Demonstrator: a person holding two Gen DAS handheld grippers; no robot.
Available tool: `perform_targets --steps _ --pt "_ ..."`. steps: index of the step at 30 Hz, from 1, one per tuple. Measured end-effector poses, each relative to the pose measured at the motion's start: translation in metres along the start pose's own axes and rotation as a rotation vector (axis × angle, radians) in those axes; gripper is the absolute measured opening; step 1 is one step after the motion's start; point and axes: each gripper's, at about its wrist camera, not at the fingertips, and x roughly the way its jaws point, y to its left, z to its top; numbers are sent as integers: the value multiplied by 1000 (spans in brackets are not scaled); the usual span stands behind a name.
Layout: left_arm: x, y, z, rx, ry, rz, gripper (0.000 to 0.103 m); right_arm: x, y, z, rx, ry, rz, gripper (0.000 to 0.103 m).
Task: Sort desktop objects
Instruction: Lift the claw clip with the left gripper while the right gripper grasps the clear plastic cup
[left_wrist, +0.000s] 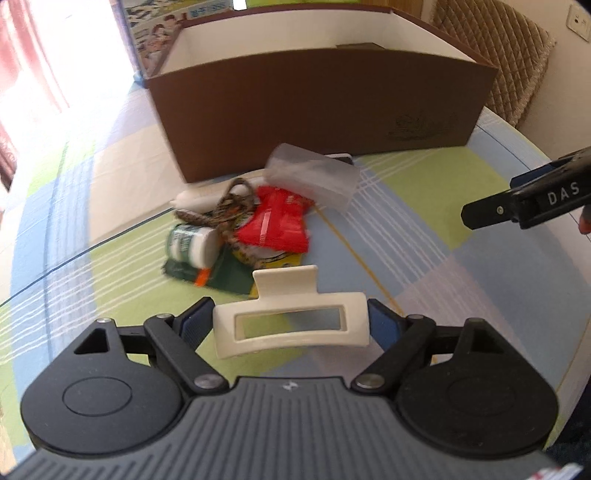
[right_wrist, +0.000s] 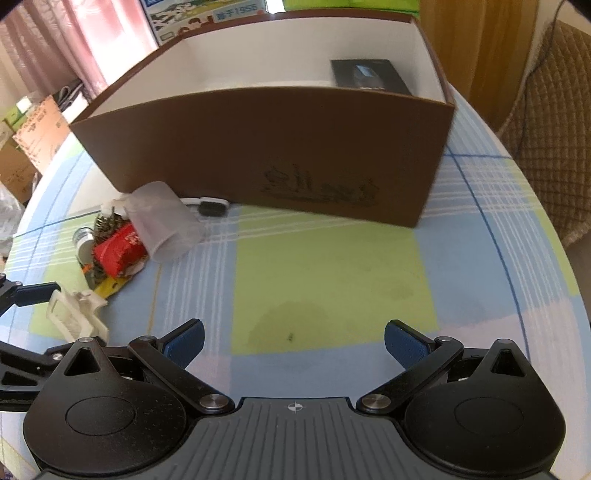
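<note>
Left gripper (left_wrist: 291, 320) clamped on glossy cream hair clip (left_wrist: 291, 325); right gripper (right_wrist: 293, 341) spread apart, over bare checked surface (right_wrist: 332, 280) before brown box (right_wrist: 258, 155).

A home dining room: round table with plaid tablecloth (right_wrist: 332, 280), pink curtains (right_wrist: 110, 48) at 11 o'clock, quilted chair cover (right_wrist: 554, 147) at 2 o'clock, stacked cartons (right_wrist: 33, 136) at 10 o'clock.
</note>
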Motion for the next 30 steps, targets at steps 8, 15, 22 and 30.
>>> perform_targets --steps 8,15,22,30 --pt "-26 38 -4 -112 -40 106 85 9 18 17 -82 -50 93 101" --pt "-35 76 -5 -197 -65 189 85 28 43 39 -183 -124 199 77" --pt "-38 101 -4 -264 -71 230 85 47 57 56 -238 -160 286 64" --pt "-39 106 -6 -283 -70 231 85 73 58 64 -229 -114 361 63"
